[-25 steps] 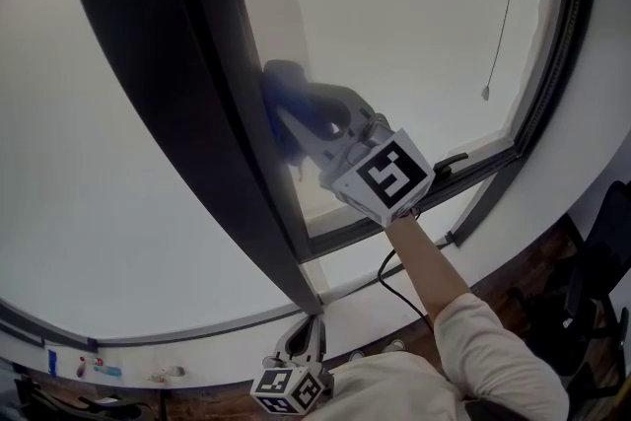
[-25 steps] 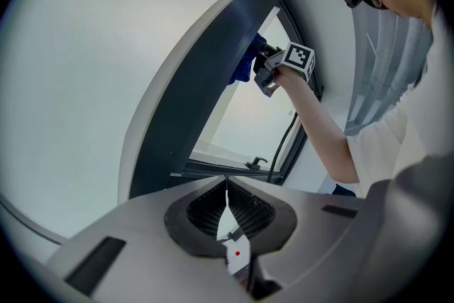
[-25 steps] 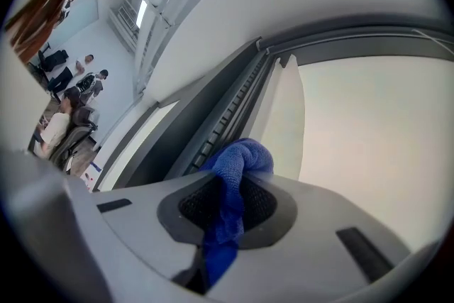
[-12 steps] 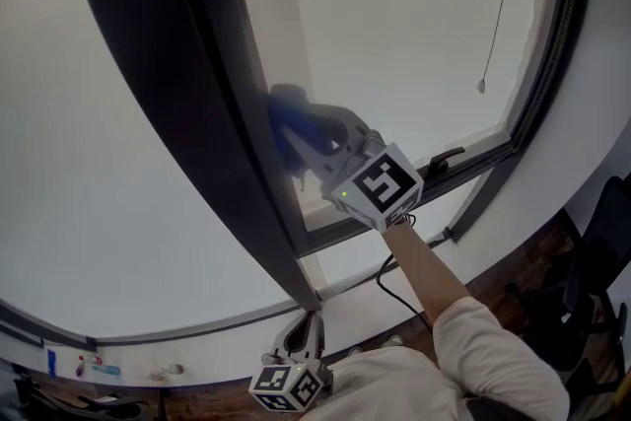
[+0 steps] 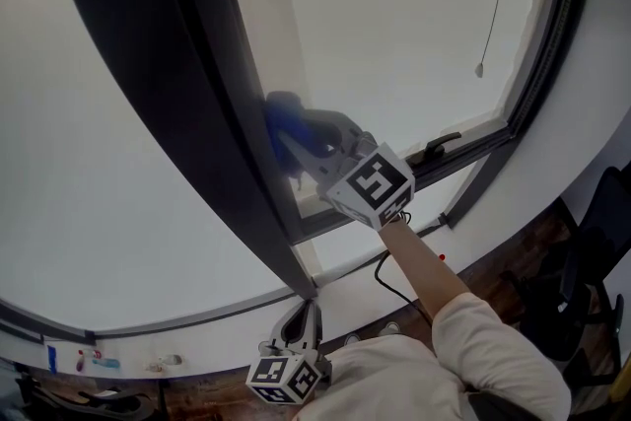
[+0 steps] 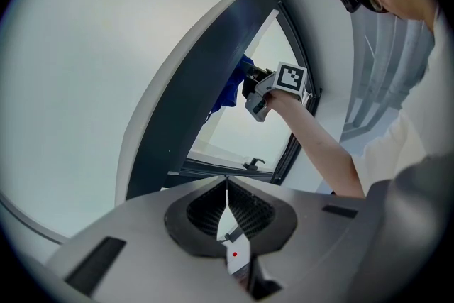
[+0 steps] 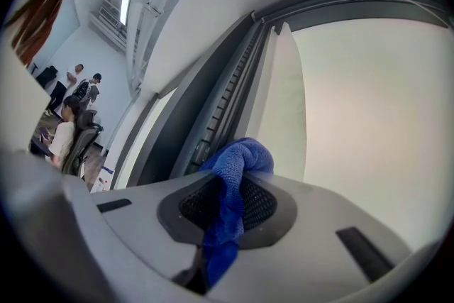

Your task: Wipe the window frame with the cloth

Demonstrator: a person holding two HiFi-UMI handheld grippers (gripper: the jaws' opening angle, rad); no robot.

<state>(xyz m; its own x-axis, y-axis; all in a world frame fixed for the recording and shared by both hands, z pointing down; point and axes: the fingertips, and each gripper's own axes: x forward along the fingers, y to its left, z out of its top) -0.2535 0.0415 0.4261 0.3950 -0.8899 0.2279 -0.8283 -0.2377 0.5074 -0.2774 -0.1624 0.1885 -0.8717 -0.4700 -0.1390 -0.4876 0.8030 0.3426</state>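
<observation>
A blue cloth (image 5: pixel 280 131) (image 7: pixel 234 174) (image 6: pixel 228 87) is pinched in my right gripper (image 5: pixel 296 141) (image 7: pixel 228 189), which is shut on it. The cloth's bunched end presses against the dark grey upright window frame (image 5: pixel 187 84) (image 7: pixel 213 117) (image 6: pixel 191 89), at its edge beside the pale glass. My left gripper (image 5: pixel 301 325) (image 6: pixel 225 204) hangs low near the person's body, below the sill. Its jaws are closed together with nothing between them.
A window handle (image 5: pixel 434 151) (image 6: pixel 254 164) sits on the lower frame rail. A blind cord with a small weight (image 5: pixel 479 70) hangs at the right. A black cable (image 5: pixel 389 276) runs along the white sill. Several people sit far off in the right gripper view (image 7: pixel 71 117).
My right gripper and the cloth have shifted slightly down along the frame's edge. The left gripper stays low and barely moves.
</observation>
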